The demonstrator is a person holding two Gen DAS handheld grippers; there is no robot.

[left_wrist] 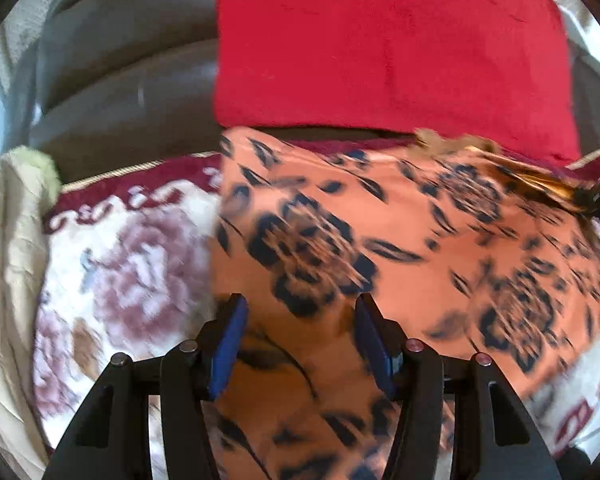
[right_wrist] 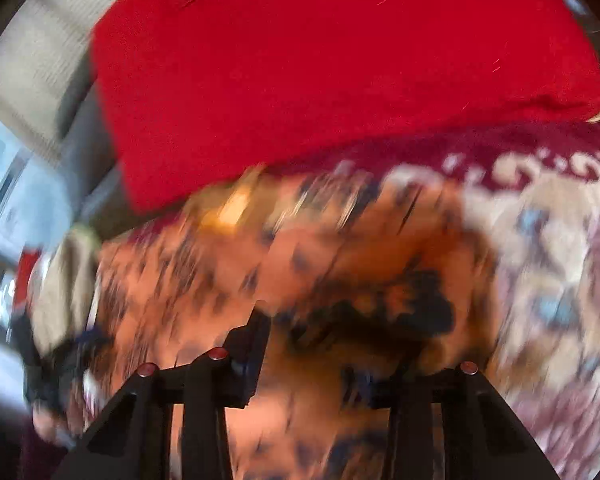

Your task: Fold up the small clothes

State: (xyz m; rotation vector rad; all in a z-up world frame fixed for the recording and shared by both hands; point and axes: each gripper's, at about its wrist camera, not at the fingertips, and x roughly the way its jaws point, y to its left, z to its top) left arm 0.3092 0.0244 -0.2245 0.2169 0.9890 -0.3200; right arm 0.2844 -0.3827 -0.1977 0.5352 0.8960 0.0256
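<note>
From the left wrist view, we see our left gripper pointing down at the orange cloth. It has dark flowers on it. The cloth lies spread out on a flowery blanket. The two blue pads stand apart, about half way open. The cloth lies under the gap, but the pads do not pinch it. A red pillow sits behind the cloth, near its far edge. A pale yellow cloth lies off to the left. At the far right edge we can just see a dark thing, which may be our other gripper.

From the right wrist view, everything is very blurry. Our right gripper is over the same orange cloth. Its fingers are not far apart. The right finger is lost in the blur, so we cannot tell if it holds any cloth. The red pillow fills the top here. The flowery blanket shows on the right.

We think the folding is partly done. The left side of the cloth looks straight and neat, like a fold. The far right corner looks bunched up, so more folding is left.

Only the left view shows the pale yellow cloth clearly, and the cloth's neat edge. Only the right view shows the blanket on the cloth's right side.
</note>
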